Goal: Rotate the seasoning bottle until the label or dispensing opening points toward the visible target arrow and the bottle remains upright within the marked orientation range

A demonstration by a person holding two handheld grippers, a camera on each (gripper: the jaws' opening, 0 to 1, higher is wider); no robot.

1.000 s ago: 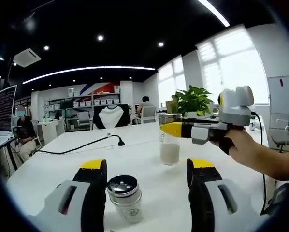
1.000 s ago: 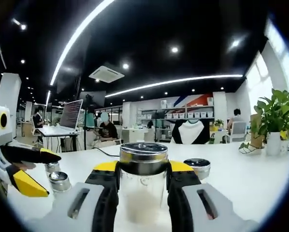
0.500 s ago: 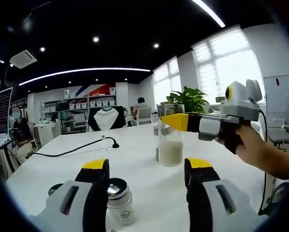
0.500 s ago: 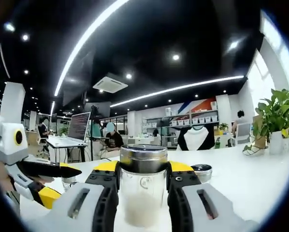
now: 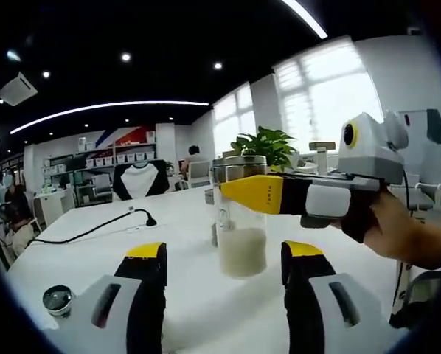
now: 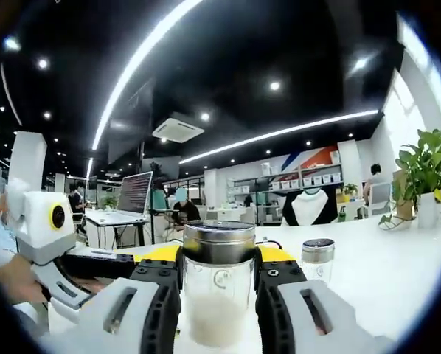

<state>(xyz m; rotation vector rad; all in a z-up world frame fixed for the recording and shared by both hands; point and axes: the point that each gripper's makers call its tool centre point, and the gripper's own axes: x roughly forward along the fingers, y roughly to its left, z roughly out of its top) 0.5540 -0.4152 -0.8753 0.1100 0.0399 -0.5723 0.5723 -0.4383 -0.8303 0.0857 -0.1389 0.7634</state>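
The seasoning bottle (image 6: 218,295) is clear glass with a metal lid and white powder in its lower part. It stands upright between the jaws of my right gripper (image 6: 218,258), which is shut on it. In the left gripper view the same bottle (image 5: 242,240) stands on the white table just beyond my own jaws, with the right gripper (image 5: 254,194) clamping its upper half from the right. My left gripper (image 5: 224,252) is open with nothing between its fingers. In the right gripper view the left gripper (image 6: 95,264) reaches in from the left, close beside the bottle.
A small metal-lidded shaker (image 5: 58,300) sits at the lower left of the white table (image 5: 183,243), and another shaker (image 6: 318,255) stands to the right of the bottle. A black cable (image 5: 88,231) crosses the table. A potted plant (image 5: 262,147) and an open laptop (image 6: 135,194) stand further off.
My left gripper has swung away from the small shaker, now off to the lower left, and closer to the held bottle. The right gripper keeps its grip on the bottle.
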